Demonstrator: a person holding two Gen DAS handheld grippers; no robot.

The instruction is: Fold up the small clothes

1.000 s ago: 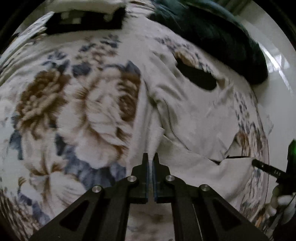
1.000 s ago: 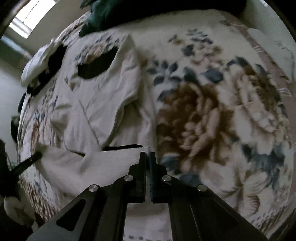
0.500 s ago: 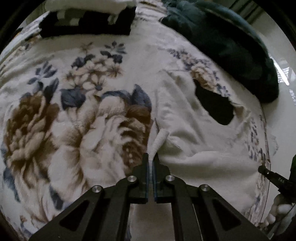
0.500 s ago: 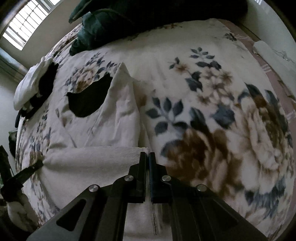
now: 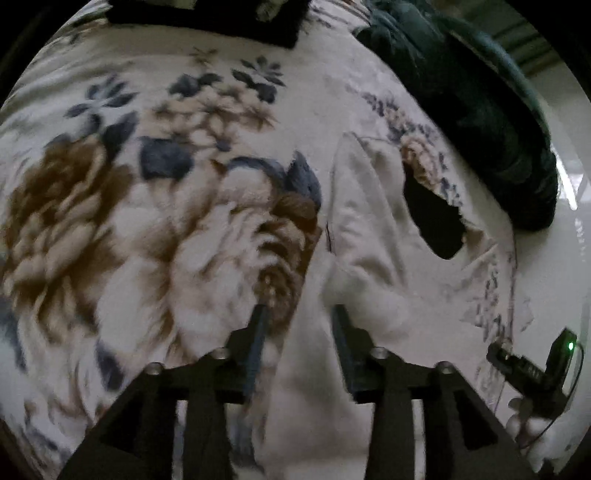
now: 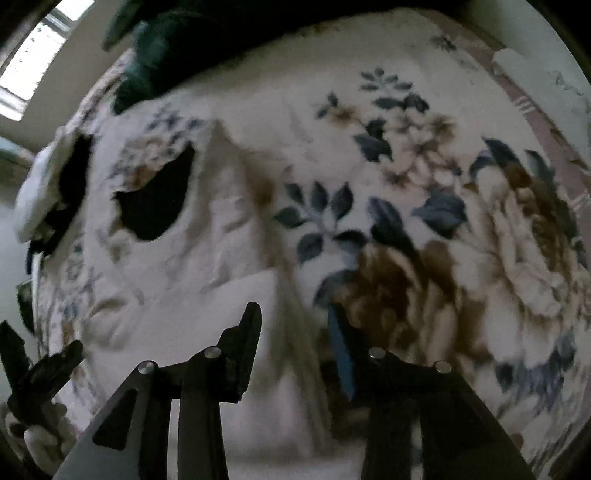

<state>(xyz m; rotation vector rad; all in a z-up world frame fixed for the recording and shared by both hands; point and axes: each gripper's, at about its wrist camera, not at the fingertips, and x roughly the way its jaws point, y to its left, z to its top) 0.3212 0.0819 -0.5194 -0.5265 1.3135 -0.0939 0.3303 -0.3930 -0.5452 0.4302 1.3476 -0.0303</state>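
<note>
A small white garment (image 5: 373,266) lies on the floral blanket (image 5: 147,221), its lower part folded up over its body; a black oval patch (image 5: 436,221) shows on it. My left gripper (image 5: 299,314) is open, its jaws on either side of the folded left edge. In the right wrist view the garment (image 6: 207,266) lies left of centre, and my right gripper (image 6: 291,314) is open over its right edge. Each gripper shows at the other view's margin: the right one (image 5: 528,369) and the left one (image 6: 40,373).
A dark green bundle of cloth (image 5: 480,110) lies at the far side of the bed, also in the right wrist view (image 6: 177,44). A black and white stack of clothes (image 5: 221,14) sits at the far edge. A window (image 6: 33,62) is at upper left.
Both grippers carried the garment's lower edge up over its body, then opened and let go of it. Both were shut on the cloth in the earlier frames.
</note>
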